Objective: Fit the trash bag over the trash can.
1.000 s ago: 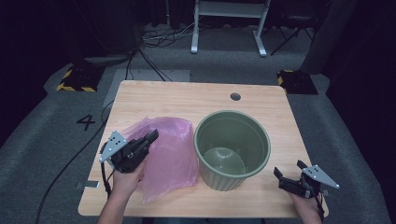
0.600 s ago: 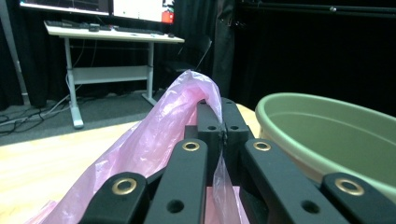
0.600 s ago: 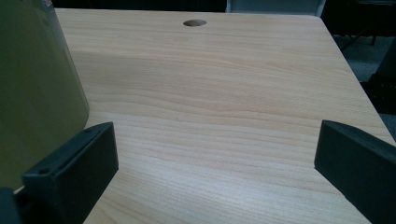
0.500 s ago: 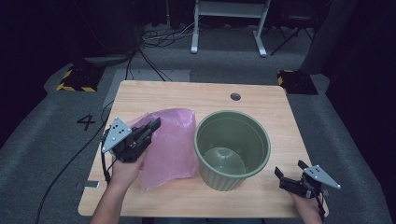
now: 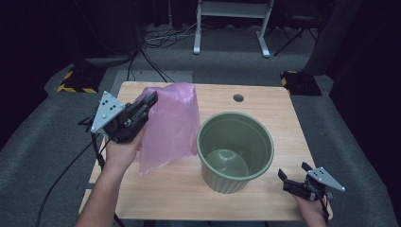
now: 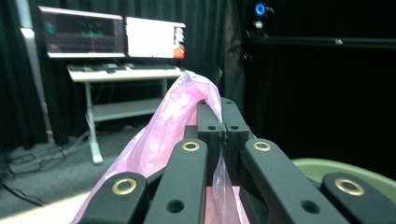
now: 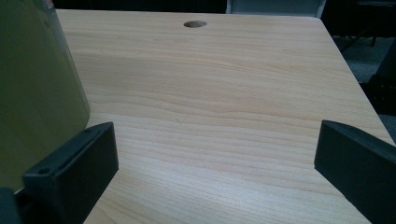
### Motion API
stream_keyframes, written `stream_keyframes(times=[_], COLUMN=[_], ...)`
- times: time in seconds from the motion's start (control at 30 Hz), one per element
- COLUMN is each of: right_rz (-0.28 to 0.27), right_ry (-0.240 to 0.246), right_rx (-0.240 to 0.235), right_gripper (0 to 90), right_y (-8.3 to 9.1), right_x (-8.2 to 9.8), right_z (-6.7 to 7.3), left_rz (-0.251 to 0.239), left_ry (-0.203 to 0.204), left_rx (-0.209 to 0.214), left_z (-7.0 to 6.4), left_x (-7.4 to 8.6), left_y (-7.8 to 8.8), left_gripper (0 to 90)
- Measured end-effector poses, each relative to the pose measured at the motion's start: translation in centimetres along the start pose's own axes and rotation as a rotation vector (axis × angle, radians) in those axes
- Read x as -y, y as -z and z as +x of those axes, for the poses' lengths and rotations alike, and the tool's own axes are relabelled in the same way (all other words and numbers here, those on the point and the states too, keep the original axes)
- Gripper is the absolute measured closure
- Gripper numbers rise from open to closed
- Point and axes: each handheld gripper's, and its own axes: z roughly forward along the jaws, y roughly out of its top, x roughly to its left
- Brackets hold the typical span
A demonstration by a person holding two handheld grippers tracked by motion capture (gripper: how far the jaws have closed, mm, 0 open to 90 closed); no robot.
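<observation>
1. a light wooden rectangular table [image 5: 265,203] with a small round hole [image 5: 238,98] near its far edge is seen beneath both tools; in the right gripper view its bare grain [image 7: 224,116] is spread ahead of the jaws.
2. a round, ribbed, olive-green plastic bucket [image 5: 235,150] is stood upright on the table, between the two tools; its curved wall [image 7: 37,93] is seen just beside one jaw in the right gripper view, though contact cannot be told.
3. a thin, translucent pink plastic bag [image 5: 169,125] is held up off the table by its upper edge, hung down from the tip of the left tool, with its lower edge near the table and its side close to the bucket's rim.
4. the left gripper [image 5: 146,101] is raised above the table's left part; in the left gripper view its jaws are pressed together on a fold of the pink film [image 6: 182,116], which is draped over and between them.
5. the right gripper [image 5: 292,176] is held low at the table's near right corner, just beyond the bucket, its jaws spread wide apart with nothing between them.
</observation>
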Motion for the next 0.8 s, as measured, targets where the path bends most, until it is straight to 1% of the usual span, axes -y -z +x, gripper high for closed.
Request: stream_keyframes(times=[0.07, 0.23, 0.27, 0.43, 0.5, 0.57, 0.67, 0.8], right_rz=[0.003, 0.002, 0.001, 0.001, 0.001, 0.001, 0.006, 0.007], right_ry=[0.002, -0.004, -0.005, -0.010, -0.005, -0.002, 0.000, 0.002], right_rx=[-0.002, 0.002, 0.002, -0.001, -0.006, -0.008, -0.011, -0.011], right_gripper=[0.0, 0.0, 0.0, 0.0, 0.0, 0.0, 0.0, 0.0], right_y=[0.0, 0.0, 0.0, -0.1, -0.1, -0.2, -0.4, -0.4], right_x=[0.0, 0.1, 0.1, 0.0, 0.0, 0.0, 0.0, 0.0], right_z=[0.0, -0.1, -0.1, 0.0, 0.2, 0.2, 0.4, 0.3], left_rz=[-0.007, -0.019, -0.023, -0.053, -0.060, -0.073, -0.077, -0.093], left_ry=[-0.009, -0.002, -0.006, 0.005, -0.004, -0.002, -0.013, -0.006], left_rx=[-0.006, 0.001, 0.003, 0.005, -0.002, -0.001, -0.003, 0.012], left_z=[0.0, 0.1, 0.1, 0.0, -0.2, -0.3, -0.6, -1.0], left_x=[-0.7, -2.1, -2.4, -3.6, -4.5, -5.1, -6.1, -6.8], left_y=[-0.1, -0.7, -0.8, -1.1, -1.3, -1.4, -1.8, -2.4], left_gripper=[89.4, 89.4, 89.4, 89.4, 89.4, 89.4, 89.4, 89.4])
